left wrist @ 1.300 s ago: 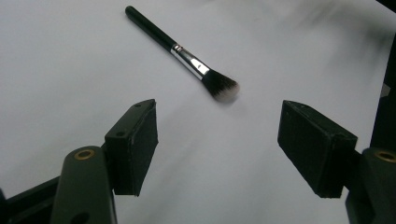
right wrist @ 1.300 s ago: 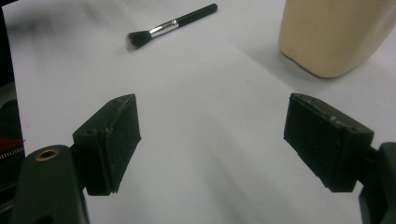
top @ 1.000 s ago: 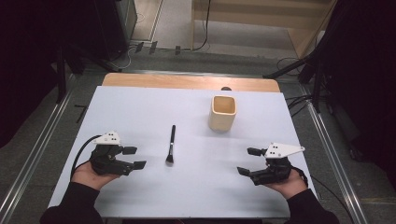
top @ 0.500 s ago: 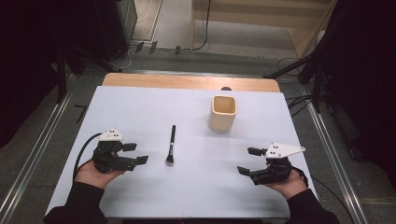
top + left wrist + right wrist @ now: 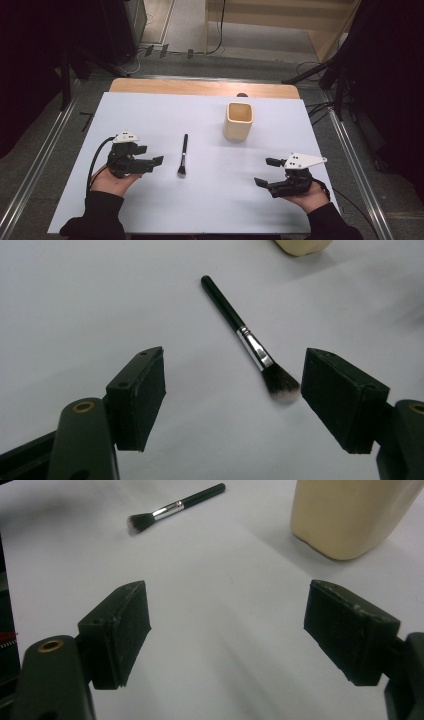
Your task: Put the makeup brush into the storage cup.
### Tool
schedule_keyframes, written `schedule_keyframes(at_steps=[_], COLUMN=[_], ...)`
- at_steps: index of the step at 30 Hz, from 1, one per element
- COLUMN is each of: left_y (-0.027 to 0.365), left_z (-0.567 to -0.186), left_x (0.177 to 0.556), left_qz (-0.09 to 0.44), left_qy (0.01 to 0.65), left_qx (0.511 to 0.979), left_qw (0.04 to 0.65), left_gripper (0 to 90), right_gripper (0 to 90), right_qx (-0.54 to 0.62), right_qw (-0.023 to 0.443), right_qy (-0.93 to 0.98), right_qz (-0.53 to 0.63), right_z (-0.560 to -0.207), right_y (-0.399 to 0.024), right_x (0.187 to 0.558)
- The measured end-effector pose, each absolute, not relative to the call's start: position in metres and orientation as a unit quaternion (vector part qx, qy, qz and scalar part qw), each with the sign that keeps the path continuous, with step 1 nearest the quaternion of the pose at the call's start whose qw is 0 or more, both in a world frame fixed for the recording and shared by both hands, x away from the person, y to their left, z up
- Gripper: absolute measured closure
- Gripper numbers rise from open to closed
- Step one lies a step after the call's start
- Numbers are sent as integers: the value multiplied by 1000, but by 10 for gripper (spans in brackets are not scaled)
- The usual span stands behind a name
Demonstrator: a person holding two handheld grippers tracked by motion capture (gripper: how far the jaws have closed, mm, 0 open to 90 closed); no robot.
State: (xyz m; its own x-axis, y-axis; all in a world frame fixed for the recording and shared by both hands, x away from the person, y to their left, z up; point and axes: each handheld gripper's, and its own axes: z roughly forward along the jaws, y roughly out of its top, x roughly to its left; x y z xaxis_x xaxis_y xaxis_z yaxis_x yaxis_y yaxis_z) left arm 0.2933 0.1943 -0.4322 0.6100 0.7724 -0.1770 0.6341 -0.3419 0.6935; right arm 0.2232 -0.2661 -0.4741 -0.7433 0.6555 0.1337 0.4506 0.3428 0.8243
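Note:
A black-handled makeup brush (image 5: 183, 154) lies flat on the white table top (image 5: 210, 200), bristles toward the person. In the left gripper view the brush (image 5: 250, 342) lies just ahead of the jaws, its bristles close to the right jaw. My left gripper (image 5: 149, 155) is open and empty, a short way left of the brush. A cream square cup (image 5: 238, 120) stands upright farther back and right; the right gripper view has the cup (image 5: 345, 515) at top right and the brush (image 5: 172, 509) at top left. Near the front right, my right gripper (image 5: 267, 172) is open and holds nothing.
The white top covers a wooden table whose far edge (image 5: 200, 87) shows bare. Metal rails (image 5: 350, 150) run along both sides on the floor. Cables and dark stands lie beyond the far edge.
My left gripper has slid to the right, closer to the brush. The right gripper, brush and cup have stayed put.

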Motion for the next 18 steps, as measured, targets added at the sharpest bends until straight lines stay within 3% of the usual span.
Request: schedule_keyframes(at_steps=[10, 18], left_y=[174, 161], left_z=[-430, -429], left_x=[297, 296], left_qz=[102, 124], left_qy=[428, 440], left_qx=[812, 799], left_qw=[383, 391], left_gripper=[204, 213], right_gripper=[193, 193], right_qx=[340, 342], right_qw=[114, 113], right_qy=[809, 808], right_qz=[466, 466], right_z=[-474, -474], right_y=[-267, -267], right_x=[223, 223])
